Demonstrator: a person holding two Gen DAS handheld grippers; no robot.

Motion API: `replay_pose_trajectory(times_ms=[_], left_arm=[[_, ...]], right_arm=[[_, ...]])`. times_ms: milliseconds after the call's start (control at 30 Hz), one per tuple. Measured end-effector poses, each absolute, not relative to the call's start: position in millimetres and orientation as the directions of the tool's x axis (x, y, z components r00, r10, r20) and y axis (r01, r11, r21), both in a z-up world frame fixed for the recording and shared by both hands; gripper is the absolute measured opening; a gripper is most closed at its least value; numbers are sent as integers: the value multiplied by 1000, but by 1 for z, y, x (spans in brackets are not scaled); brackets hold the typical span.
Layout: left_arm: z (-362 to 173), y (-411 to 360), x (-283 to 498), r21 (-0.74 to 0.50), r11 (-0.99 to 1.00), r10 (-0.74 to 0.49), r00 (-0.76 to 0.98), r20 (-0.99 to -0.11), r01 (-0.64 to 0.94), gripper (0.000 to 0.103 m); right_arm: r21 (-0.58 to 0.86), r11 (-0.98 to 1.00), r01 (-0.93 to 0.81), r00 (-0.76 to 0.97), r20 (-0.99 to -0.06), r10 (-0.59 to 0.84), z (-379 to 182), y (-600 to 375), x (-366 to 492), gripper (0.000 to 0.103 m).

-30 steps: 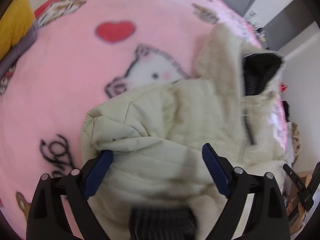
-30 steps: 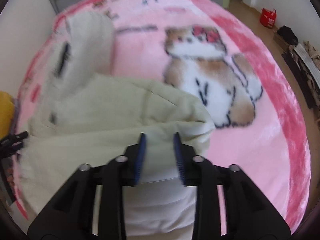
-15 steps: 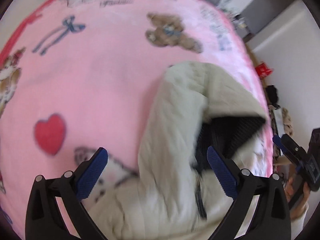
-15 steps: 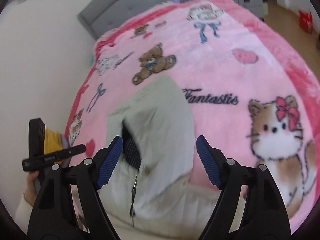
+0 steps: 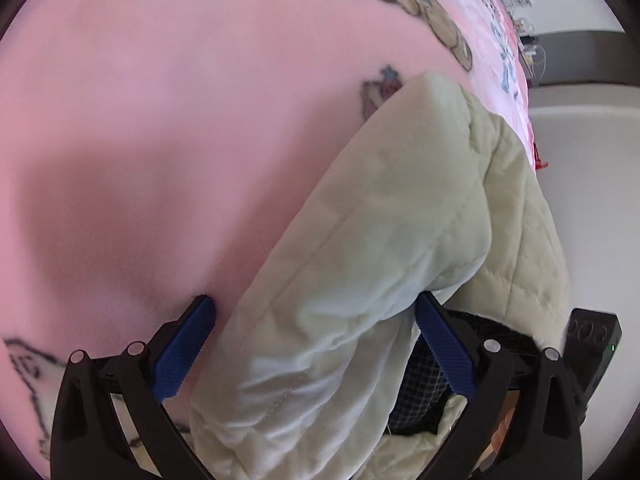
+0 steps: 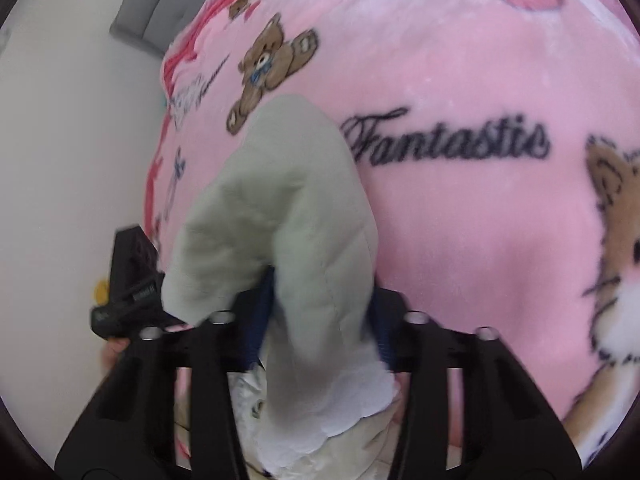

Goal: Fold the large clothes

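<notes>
A cream quilted jacket (image 5: 392,216) with a dark checked lining lies on a pink printed blanket (image 5: 180,120). My left gripper (image 5: 316,344) is open, its blue pads either side of a thick padded fold of the jacket. In the right wrist view the jacket (image 6: 280,208) rises in a hump, and my right gripper (image 6: 320,320) has its jaws closed in on a fold of it. The jacket covers most of the right pads.
The blanket (image 6: 480,220) covers a bed with a grey headboard (image 6: 160,4) against a white wall. The left gripper's body (image 6: 128,288) shows at the left of the right wrist view. The right gripper's body (image 5: 592,344) shows at the right of the left wrist view.
Both grippers have moved forward and down onto the jacket's far end. My right gripper was open half a second ago and has now closed on a fold. My left gripper stays open.
</notes>
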State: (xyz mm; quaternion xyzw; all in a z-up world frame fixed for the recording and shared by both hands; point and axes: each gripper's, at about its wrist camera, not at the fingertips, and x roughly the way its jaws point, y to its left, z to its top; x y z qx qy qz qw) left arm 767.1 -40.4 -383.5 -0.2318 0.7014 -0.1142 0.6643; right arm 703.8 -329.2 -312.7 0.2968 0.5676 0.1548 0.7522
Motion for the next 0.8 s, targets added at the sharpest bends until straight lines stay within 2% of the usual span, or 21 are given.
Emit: replay_pose_trajectory(times_ms=[33, 100, 167, 300, 367, 433, 633, 700, 800], left_arm=[[-383, -40, 768, -470, 866, -478, -4, -878, -172, 96], [-377, -38, 765, -493, 860, -495, 19, -869, -135, 83], [-369, -36, 765, -549, 828, -549, 33, -835, -113, 57], [-355, -41, 760, -581, 810, -579, 57, -814, -71, 38], [-342, -44, 755, -613, 789, -609, 79, -790, -42, 25], [-328, -39, 748, -643, 765, -638, 108, -763, -22, 19], [-265, -6, 694, -738, 670, -734, 225, -641, 85, 16], [-237, 14, 654, -744, 648, -753, 282, -595, 162, 16], [-210, 41, 587, -724, 633, -769, 331, -547, 273, 16]], right_arm=[[607, 791, 74, 313, -767, 560, -310, -325, 703, 7], [590, 807, 33, 343, -765, 545, -301, -324, 699, 6], [612, 791, 18, 378, -736, 561, -291, -326, 695, 5], [583, 809, -82, 412, -719, 560, -262, -313, 682, 5], [592, 799, -108, 429, -697, 575, -248, -315, 674, 5], [607, 781, -148, 453, -660, 599, -232, -314, 662, 5], [568, 754, -330, 529, -550, 646, -169, -305, 592, 5], [530, 733, -425, 535, -507, 676, -148, -300, 552, 5], [471, 705, -530, 509, -488, 709, -133, -291, 493, 5]])
